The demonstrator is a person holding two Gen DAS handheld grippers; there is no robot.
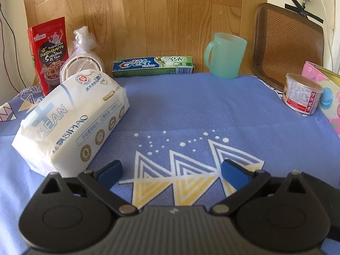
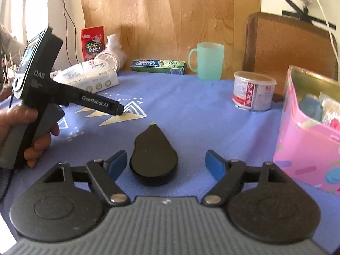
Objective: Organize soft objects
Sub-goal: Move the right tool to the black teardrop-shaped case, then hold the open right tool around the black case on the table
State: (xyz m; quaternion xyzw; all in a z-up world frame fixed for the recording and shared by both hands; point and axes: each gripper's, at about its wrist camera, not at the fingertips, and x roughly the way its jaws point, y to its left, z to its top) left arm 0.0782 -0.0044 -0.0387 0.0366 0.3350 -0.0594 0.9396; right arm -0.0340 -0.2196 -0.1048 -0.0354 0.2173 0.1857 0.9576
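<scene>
A white pack of tissues lies on the blue tablecloth, just left and ahead of my open, empty left gripper; it also shows in the right wrist view. My right gripper is open and empty, with a black pear-shaped object lying flat on the cloth between its fingers. A pink box at the right holds a blue soft item and other pieces. My left gripper's body is held in a hand at the left.
Along the back stand a red snack pouch, bagged paper bowls, a Crest toothpaste box and a green mug. A tin can sits by the pink box. A woven chair back rises behind.
</scene>
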